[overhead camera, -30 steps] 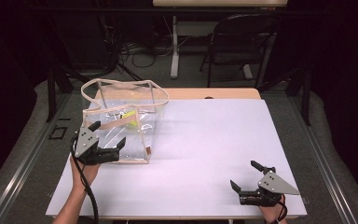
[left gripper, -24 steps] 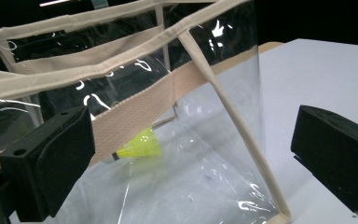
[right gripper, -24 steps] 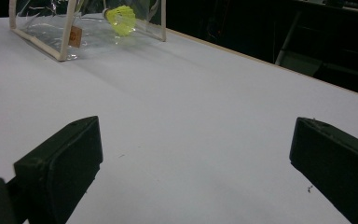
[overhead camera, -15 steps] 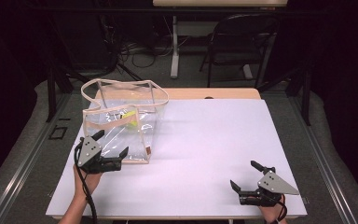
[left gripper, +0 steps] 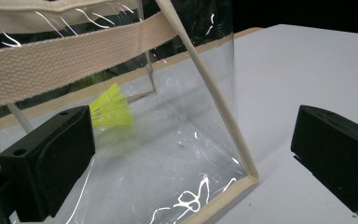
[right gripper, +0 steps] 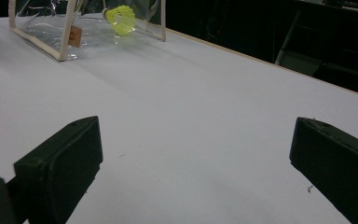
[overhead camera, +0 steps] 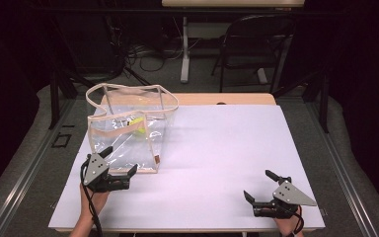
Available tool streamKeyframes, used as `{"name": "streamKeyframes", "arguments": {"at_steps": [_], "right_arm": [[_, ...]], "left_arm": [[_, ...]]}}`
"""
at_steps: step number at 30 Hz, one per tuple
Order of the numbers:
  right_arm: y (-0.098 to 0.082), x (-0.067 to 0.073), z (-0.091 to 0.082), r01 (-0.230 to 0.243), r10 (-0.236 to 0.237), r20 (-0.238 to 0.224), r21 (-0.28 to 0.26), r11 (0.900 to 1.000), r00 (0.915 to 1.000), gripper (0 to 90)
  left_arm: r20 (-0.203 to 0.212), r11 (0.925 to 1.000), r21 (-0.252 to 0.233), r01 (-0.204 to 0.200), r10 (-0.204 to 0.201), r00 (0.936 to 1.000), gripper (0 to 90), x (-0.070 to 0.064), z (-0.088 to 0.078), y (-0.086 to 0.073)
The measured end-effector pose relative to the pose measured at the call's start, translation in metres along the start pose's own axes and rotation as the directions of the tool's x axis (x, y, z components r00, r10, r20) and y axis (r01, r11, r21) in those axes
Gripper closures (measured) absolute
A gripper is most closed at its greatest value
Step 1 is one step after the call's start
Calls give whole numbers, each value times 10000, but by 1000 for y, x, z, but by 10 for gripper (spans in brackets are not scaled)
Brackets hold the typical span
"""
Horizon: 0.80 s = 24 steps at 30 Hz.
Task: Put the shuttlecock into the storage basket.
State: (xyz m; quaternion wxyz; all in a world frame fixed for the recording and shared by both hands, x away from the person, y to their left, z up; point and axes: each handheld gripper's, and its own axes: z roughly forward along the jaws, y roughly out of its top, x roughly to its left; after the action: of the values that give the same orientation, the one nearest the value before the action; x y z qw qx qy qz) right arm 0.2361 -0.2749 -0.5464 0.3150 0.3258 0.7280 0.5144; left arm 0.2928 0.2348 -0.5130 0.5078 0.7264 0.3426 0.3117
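Note:
A clear plastic bag (overhead camera: 128, 133) with beige webbing trim and handles stands upright on the left of the white table. Inside it lies a yellow shuttlecock (overhead camera: 138, 124), also seen through the bag wall (left gripper: 112, 109) and from afar (right gripper: 120, 19). My left gripper (overhead camera: 120, 170) rests on the table at the bag's near bottom edge, open, its jaws on either side of the bag's near corner (left gripper: 247, 179) without touching it. My right gripper (overhead camera: 260, 186) lies at the near right of the table, open, with nothing between its jaws.
The white table top (overhead camera: 217, 148) stretches wide between the bag and the right gripper. A wooden edge (overhead camera: 227, 98) runs along the far side. Beyond it stand a dark chair (overhead camera: 256, 44) and cables on the floor.
My left gripper has drawn back toward the table's near edge, out from the bag's front wall. The right gripper has stayed in place.

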Motion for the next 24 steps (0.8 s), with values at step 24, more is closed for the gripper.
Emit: {"name": "streamKeyframes", "arguments": {"at_steps": [24], "right_arm": [[0, 0, -1, -3, 3, 14, 4, 10000, 10000, 20]], "left_arm": [[299, 9987, 386, -322, 310, 9991, 0, -14, -1, -29]]}}
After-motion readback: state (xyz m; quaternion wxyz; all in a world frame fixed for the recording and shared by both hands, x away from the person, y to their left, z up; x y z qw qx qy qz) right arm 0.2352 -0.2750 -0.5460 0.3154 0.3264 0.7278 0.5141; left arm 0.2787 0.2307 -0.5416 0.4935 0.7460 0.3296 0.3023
